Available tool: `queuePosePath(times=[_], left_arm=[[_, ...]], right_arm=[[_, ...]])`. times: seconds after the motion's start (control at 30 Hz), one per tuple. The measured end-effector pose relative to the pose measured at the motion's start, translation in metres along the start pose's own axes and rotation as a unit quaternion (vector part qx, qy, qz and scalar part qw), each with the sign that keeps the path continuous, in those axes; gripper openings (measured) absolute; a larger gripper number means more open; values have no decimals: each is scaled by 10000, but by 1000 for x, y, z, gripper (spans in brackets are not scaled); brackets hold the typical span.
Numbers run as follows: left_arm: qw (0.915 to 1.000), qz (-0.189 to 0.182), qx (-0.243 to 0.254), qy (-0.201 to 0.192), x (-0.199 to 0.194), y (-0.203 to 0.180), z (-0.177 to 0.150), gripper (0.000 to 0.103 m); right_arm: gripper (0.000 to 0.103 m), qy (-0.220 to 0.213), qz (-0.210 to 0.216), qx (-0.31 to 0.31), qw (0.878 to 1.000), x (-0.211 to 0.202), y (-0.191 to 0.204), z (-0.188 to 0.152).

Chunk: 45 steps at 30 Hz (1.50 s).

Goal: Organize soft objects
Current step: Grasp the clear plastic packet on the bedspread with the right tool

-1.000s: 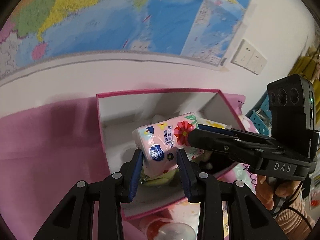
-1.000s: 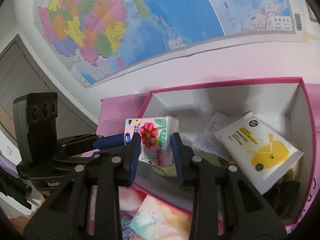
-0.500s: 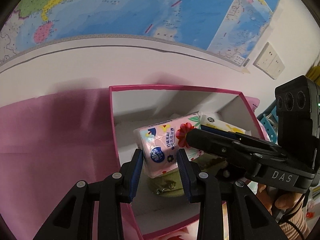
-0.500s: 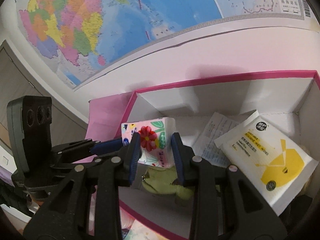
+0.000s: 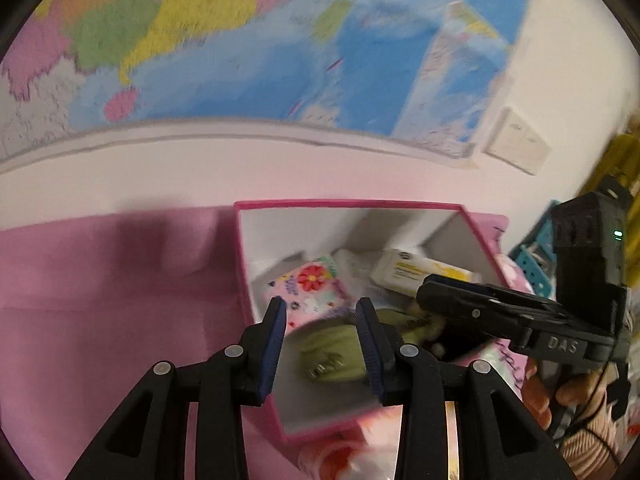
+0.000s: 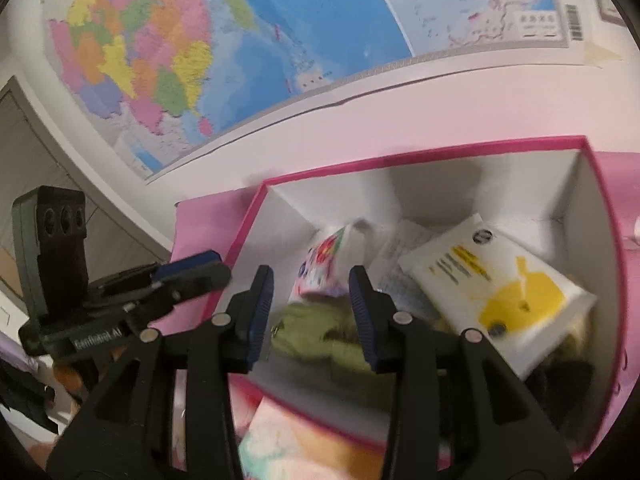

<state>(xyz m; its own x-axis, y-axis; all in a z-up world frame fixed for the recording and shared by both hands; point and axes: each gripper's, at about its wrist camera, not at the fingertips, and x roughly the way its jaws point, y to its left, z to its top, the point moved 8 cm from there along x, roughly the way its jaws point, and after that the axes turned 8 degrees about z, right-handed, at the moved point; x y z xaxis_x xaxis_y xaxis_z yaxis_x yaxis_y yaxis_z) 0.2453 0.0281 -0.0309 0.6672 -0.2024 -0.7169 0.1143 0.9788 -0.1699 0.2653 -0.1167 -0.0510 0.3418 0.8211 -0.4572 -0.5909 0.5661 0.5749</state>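
map (image 6: 248, 40): we see it covering the wall
box (image 5: 240, 264): pink rim, on pink cloth
floral tissue pack (image 5: 310, 294): lying loose inside our box
left gripper (image 5: 321, 322): jaws apart, nothing held
right gripper (image 6: 311, 292): jaws apart too, over the box

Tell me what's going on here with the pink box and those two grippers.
A person is sorting soft items into the pink box. The floral tissue pack now lies inside it, free of both grippers, beside a yellow-and-white wipes pack and something green. The left gripper and right gripper hover above the box, jaws open.
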Motion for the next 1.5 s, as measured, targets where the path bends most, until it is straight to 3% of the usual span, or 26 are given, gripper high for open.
queuePosePath(times=[0.2,0.43,0.5,0.7,0.9,1.0,1.23,1.33,1.5], left_arm=[[9967,-444,508,-449,-49,-34,-24,46],[9910,-842,946,-437,-71,-82,-74,46],[9867,-1214,1050,-255,-74,-103,-96,46],[9707,-1697,1631,482,-68,-150,-174,46],[9511,-1984,2032,1213,-63,-179,-240,46],[9453,-1992,2141,1446,-64,-186,-264,46],[9369,-2069,2038,1944,-66,-187,-293,47],[9346,-2171,1968,2016,-68,-190,-296,55],[9420,-2143,1600,2029,-61,-198,-293,51]], right_arm=[[45,-20,279,-335,9990,-45,28,-34],[46,255,260,-563,9978,-83,40,-96],[46,314,78,-482,9983,-94,33,-118],[46,496,-234,-43,9985,-124,9,-183],[46,674,-533,286,9959,-144,-8,-232],[46,753,-550,408,9948,-150,-13,-251],[46,921,-617,316,9933,-152,-9,-280],[47,907,-633,219,9936,-151,-6,-287],[47,835,-574,222,9946,-149,-1,-292]])
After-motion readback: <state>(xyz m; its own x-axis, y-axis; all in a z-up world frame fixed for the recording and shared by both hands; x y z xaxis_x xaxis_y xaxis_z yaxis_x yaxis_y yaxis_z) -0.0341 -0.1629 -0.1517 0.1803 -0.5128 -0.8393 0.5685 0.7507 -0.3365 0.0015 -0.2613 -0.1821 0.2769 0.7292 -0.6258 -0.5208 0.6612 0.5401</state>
